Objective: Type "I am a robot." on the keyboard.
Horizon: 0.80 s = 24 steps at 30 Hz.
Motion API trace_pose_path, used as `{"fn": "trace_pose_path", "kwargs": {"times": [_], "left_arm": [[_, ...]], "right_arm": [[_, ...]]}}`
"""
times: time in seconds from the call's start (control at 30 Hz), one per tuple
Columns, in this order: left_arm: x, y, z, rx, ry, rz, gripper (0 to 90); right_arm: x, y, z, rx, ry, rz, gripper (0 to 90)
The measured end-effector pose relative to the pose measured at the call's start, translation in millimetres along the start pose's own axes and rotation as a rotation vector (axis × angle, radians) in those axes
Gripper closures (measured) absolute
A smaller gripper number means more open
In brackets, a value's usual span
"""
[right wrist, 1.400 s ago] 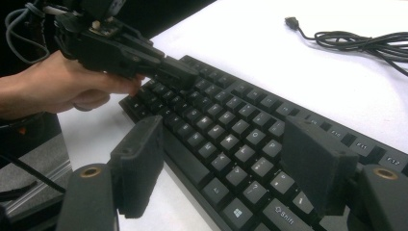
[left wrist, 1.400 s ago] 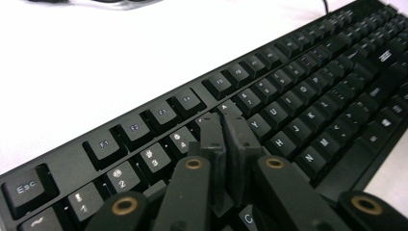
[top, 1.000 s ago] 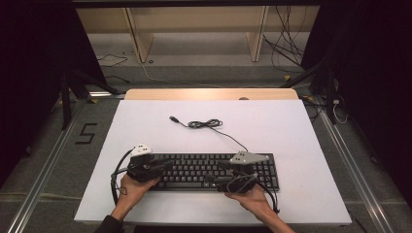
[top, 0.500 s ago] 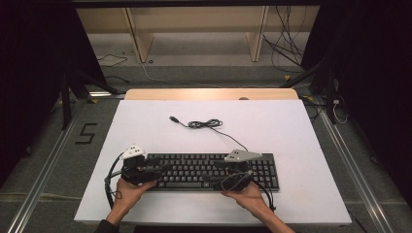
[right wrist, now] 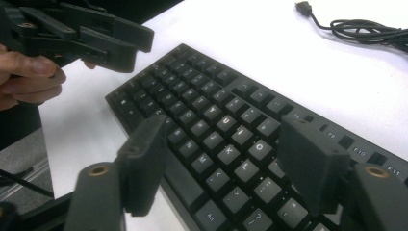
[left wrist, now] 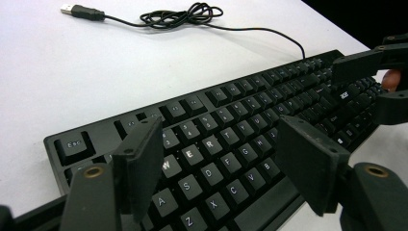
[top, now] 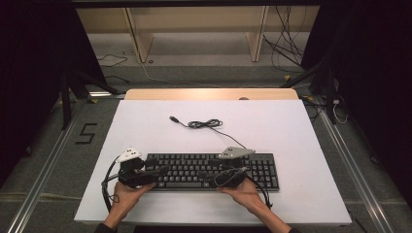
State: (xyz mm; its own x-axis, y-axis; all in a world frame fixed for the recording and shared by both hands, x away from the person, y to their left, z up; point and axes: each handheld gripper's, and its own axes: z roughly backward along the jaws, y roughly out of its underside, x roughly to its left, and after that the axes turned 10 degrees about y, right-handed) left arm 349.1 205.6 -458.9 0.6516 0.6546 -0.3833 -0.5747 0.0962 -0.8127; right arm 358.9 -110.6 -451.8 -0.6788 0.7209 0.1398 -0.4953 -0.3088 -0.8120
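Observation:
A black keyboard lies flat near the front of the white table. Its cable is coiled behind it and ends in a USB plug. My left gripper hovers at the keyboard's left end, over the keys. Its jaws have just been opening, and no pad presses on anything. My right gripper hovers over the middle keys. Its jaws have just been closing a little and still stand wide, with nothing gripped. Each gripper view shows the other gripper farther off.
The table's wooden back edge lies beyond the white surface. Behind it stand shelf legs and loose floor cables. Metal rails run along both sides of the table. White table surface stretches behind and to the right of the keyboard.
The left gripper has slid a little to the left along the keyboard's end, and its jaws have spread. The right gripper has barely moved. The keyboard lies about where it was.

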Motion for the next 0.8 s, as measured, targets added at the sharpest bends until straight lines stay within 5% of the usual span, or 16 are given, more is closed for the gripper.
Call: {"fn": "trace_pose_path", "kwargs": {"times": [0.47, 0.8], "left_arm": [[-3.2, 4.1, 4.1, -0.004, 0.009, -0.012, 29.8], [-5.5, 5.9, 7.1, -0.013, 0.017, -0.031, 28.1]], "right_arm": [[-2.3, -6.9, -18.4, 0.077, 0.03, 0.015, 78.1], [-1.5, -11.6, -33.9, 0.124, 0.085, 0.043, 89.5]]}}
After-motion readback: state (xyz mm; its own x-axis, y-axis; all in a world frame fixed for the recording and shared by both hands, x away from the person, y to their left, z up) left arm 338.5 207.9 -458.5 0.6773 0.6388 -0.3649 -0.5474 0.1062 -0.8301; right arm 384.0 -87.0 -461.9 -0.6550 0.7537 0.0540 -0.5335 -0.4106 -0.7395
